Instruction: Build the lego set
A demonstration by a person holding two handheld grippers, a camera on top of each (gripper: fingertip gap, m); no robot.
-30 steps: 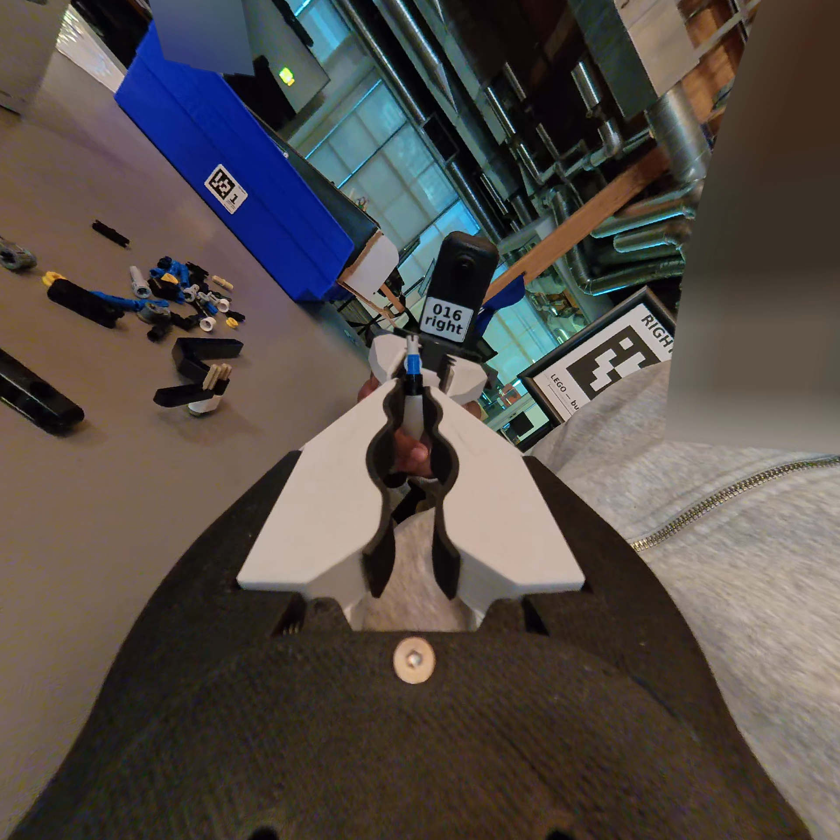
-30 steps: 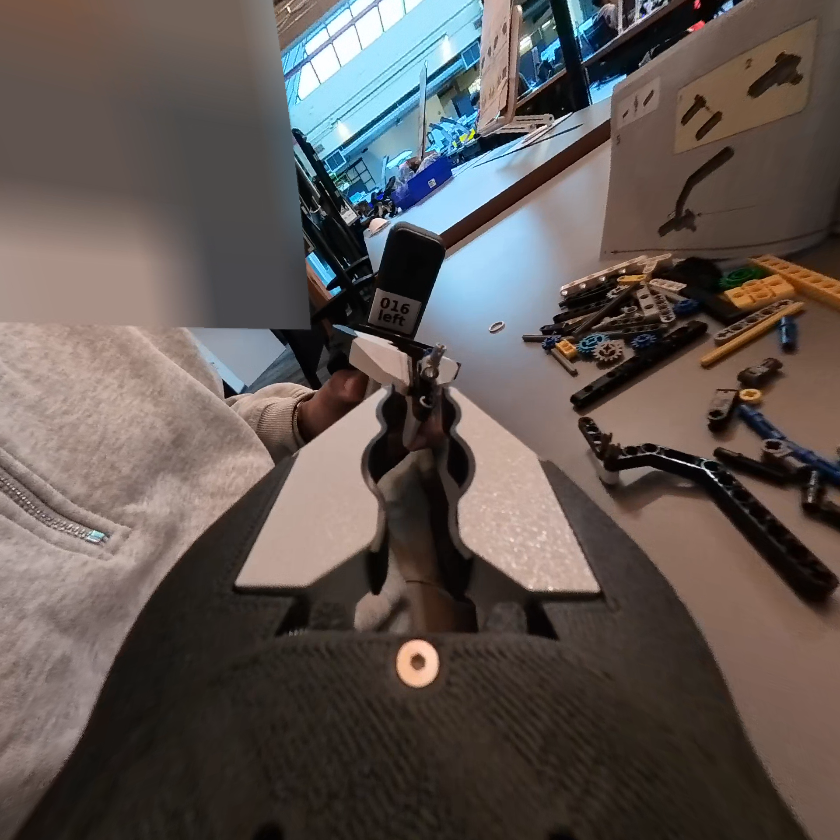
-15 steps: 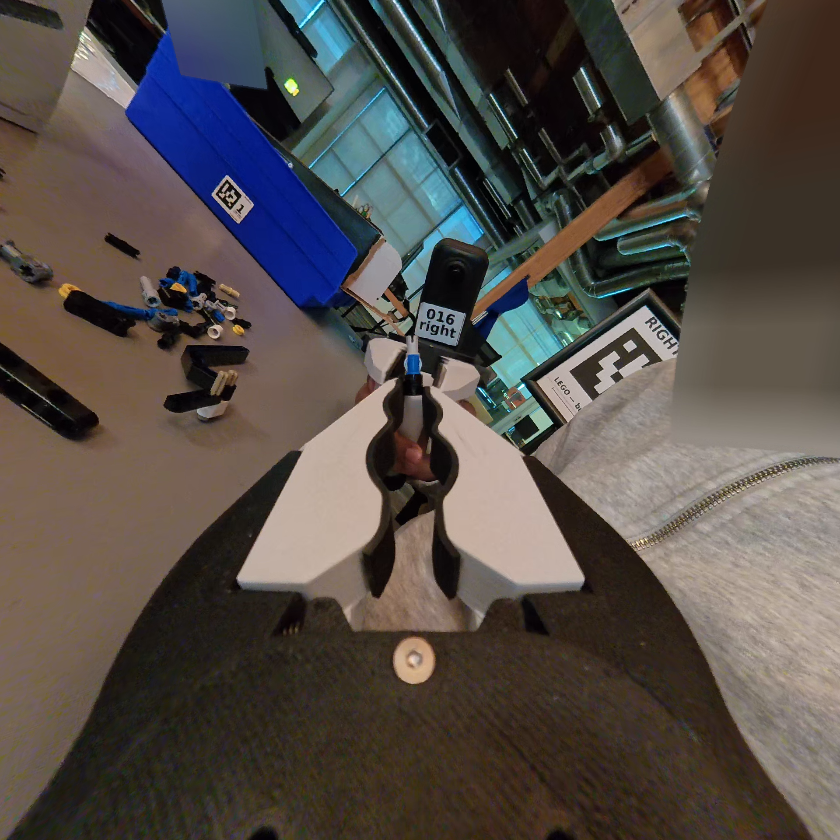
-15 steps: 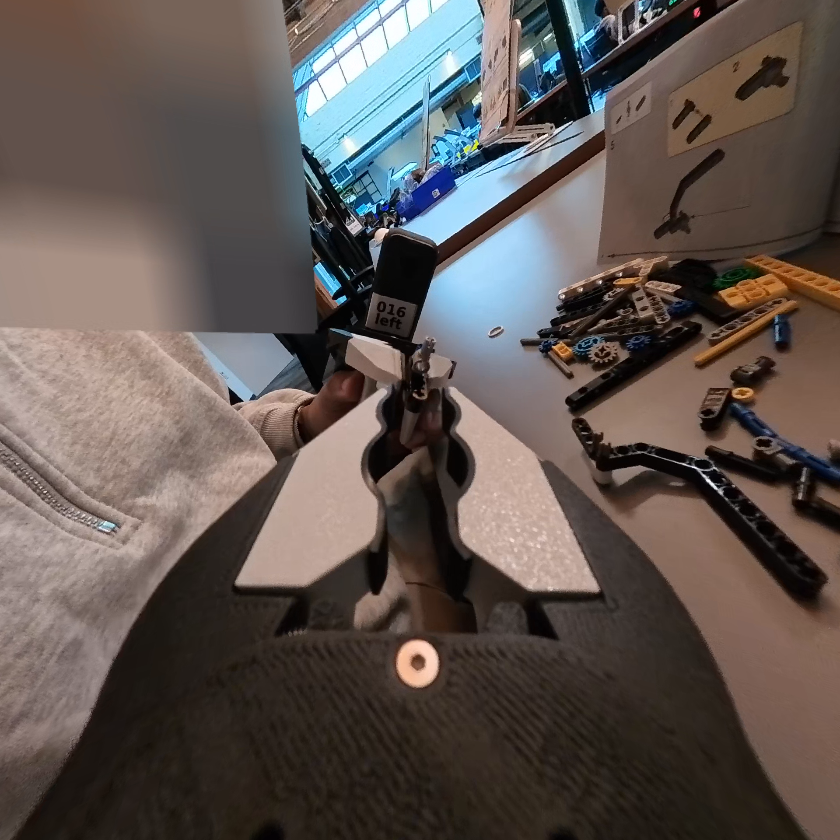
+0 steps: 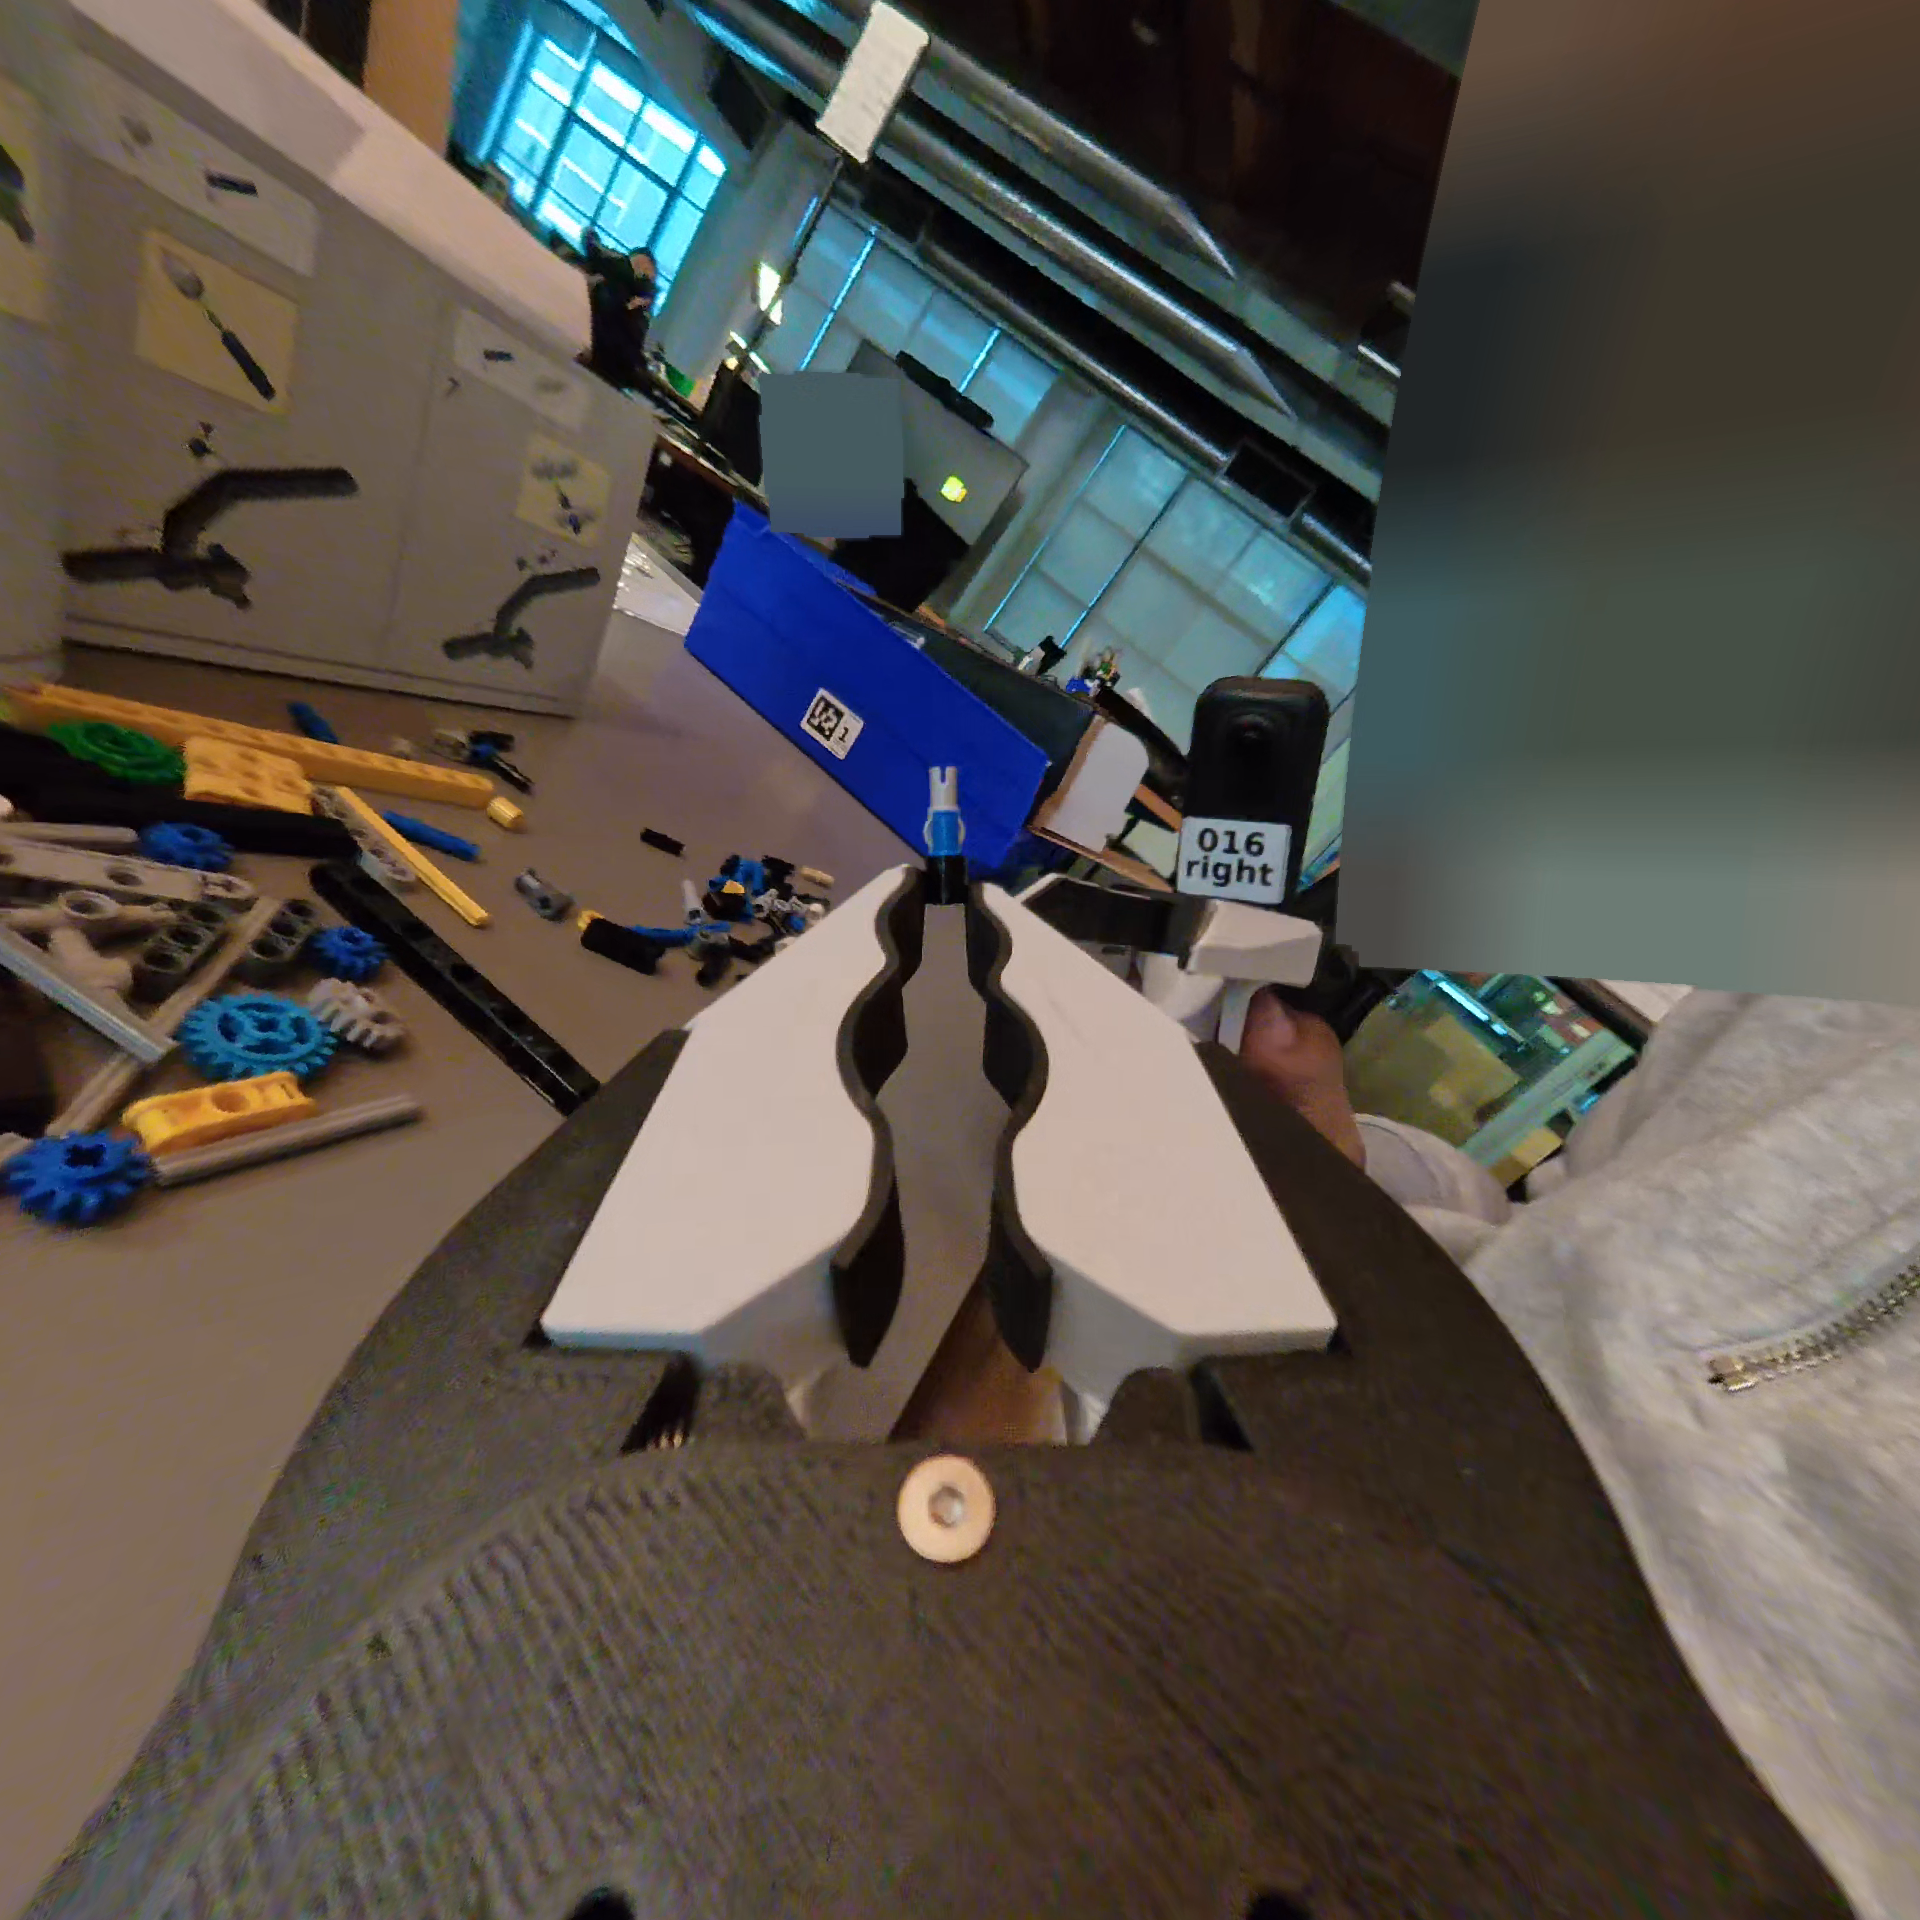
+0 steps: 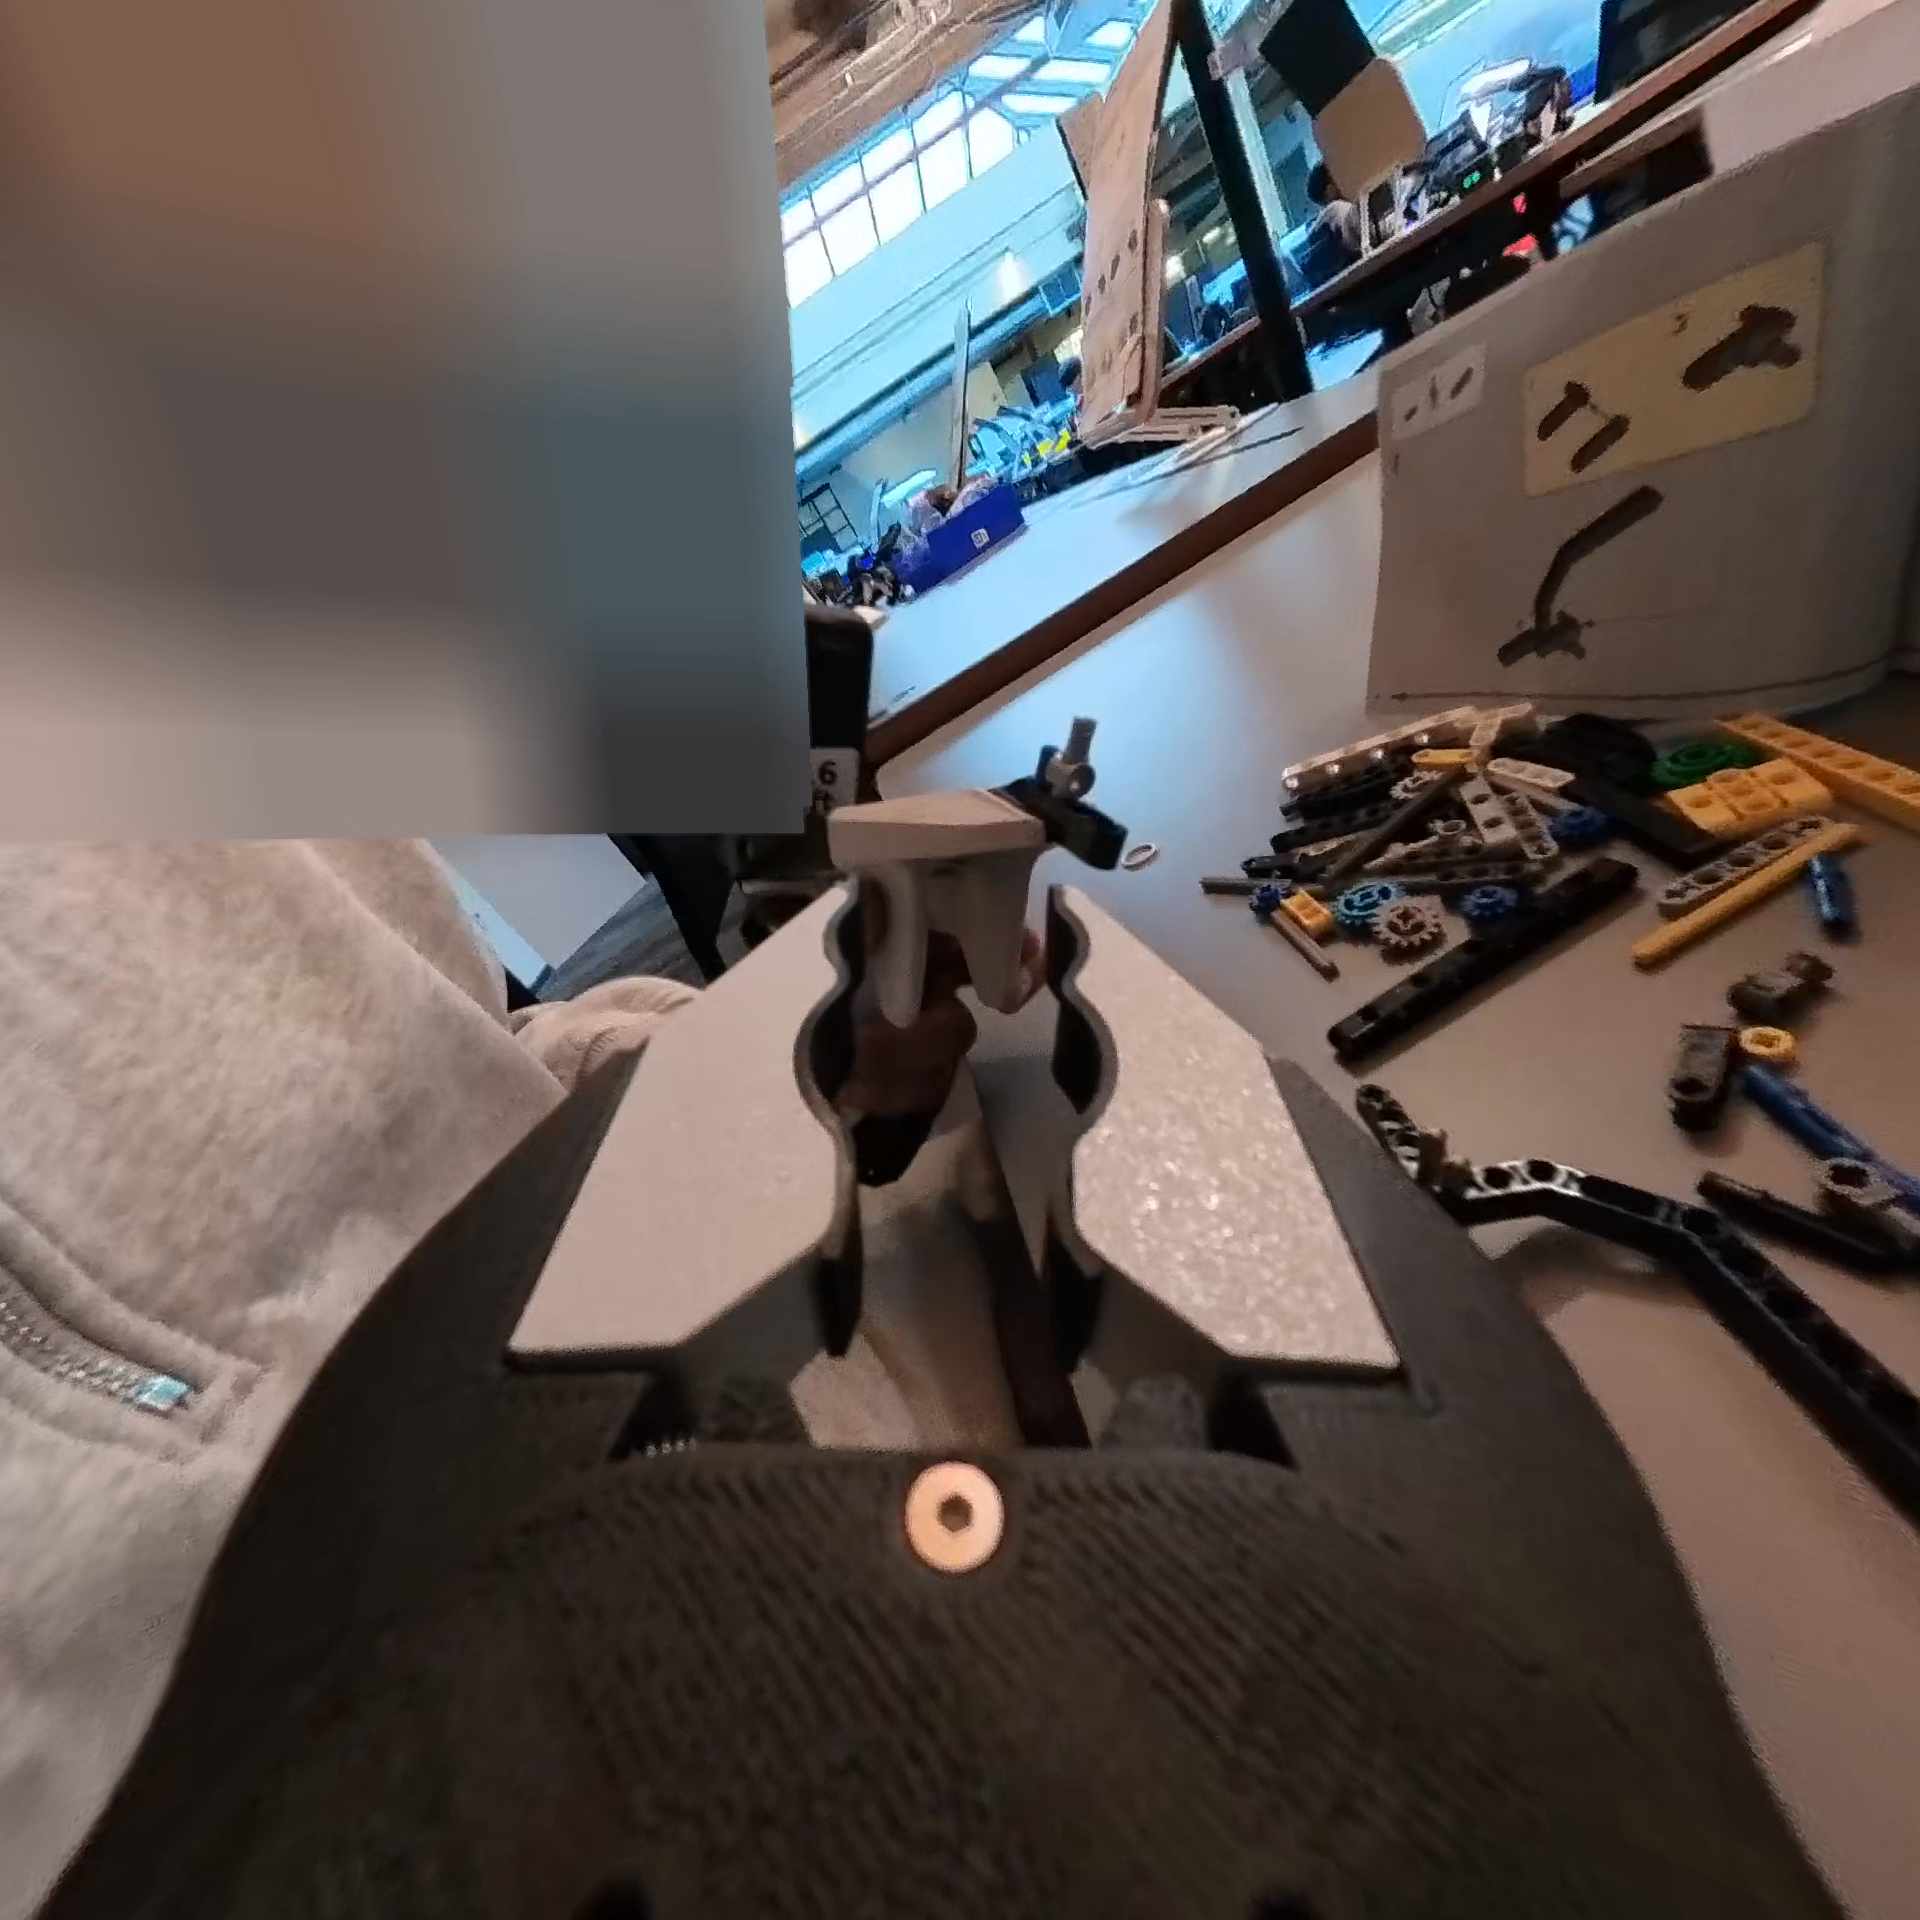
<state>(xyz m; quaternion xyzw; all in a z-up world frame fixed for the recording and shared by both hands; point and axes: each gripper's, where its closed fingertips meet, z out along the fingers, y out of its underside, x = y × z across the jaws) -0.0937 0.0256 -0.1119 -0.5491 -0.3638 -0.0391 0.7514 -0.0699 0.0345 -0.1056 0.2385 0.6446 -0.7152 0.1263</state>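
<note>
My left gripper (image 5: pixel 943 896) is shut on a small black Lego connector with a blue-and-white pin (image 5: pixel 943 826) standing up from its tips. It is held in the air above the grey table. In the right wrist view the left gripper (image 6: pixel 935 831) shows straight ahead, with that small assembly (image 6: pixel 1070 805) sticking out of its tips. My right gripper (image 6: pixel 951 914) is open and empty, its jaws apart on either side of the left gripper's fingers. It also shows in the left wrist view (image 5: pixel 1242 940), off to the right.
Loose Lego parts, gears and beams lie on the table (image 5: pixel 239 935) (image 6: pixel 1507 831). A long black bent beam (image 6: pixel 1621 1216) lies near the right gripper. Instruction sheets (image 5: pixel 260 468) (image 6: pixel 1662 499) stand at the back. A blue box (image 5: pixel 862 717) is beyond. A person's grey hoodie is close by. The grippers are tip to tip, or close to it.
The right gripper has opened and let go of the small assembly. The left gripper keeps it and has swung towards the table. The two grippers have moved apart.
</note>
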